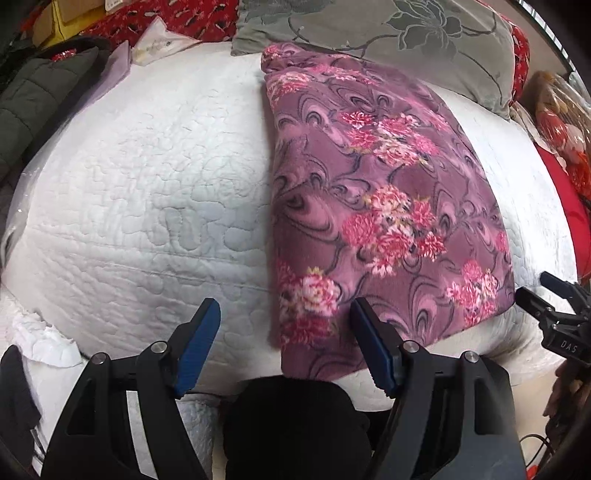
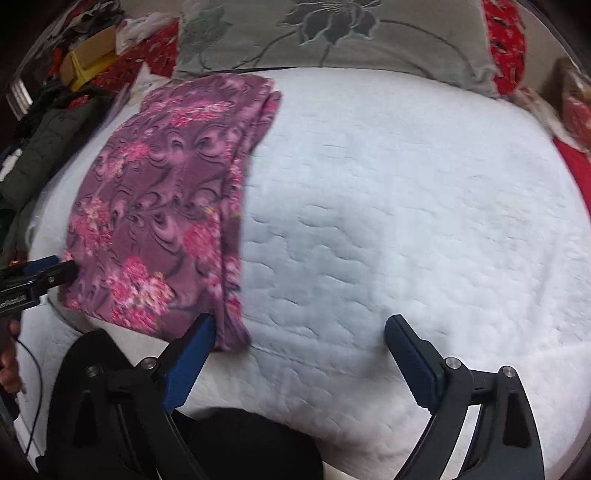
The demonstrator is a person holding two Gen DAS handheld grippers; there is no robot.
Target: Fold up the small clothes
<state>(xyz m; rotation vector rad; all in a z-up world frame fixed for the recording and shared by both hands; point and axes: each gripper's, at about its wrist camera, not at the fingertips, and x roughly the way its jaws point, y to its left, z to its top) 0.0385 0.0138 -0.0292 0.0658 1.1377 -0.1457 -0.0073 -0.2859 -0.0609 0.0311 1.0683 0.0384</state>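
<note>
A purple fleece garment with pink flowers (image 1: 384, 192) lies folded in a long strip on the white quilted bed cover (image 1: 147, 192). My left gripper (image 1: 286, 310) stands open over the strip's near left corner; its right finger (image 1: 373, 343) is above the cloth and its left finger above bare quilt. In the right wrist view the garment (image 2: 162, 206) lies at the left, and my right gripper (image 2: 300, 323) is open, its left finger (image 2: 192, 354) beside the near right corner, nothing pressed between the pads. Each gripper shows at the other view's edge: the right gripper (image 1: 543, 295), the left gripper (image 2: 55, 269).
A grey flower-patterned pillow (image 1: 388, 33) lies along the far edge, with red patterned cloth (image 1: 177, 18) behind it. A dark padded jacket (image 1: 40, 96) lies at the far left. A cardboard and yellow box (image 2: 88, 59) stands beyond. The person's black-clothed knee (image 1: 295, 428) is at the bed's near edge.
</note>
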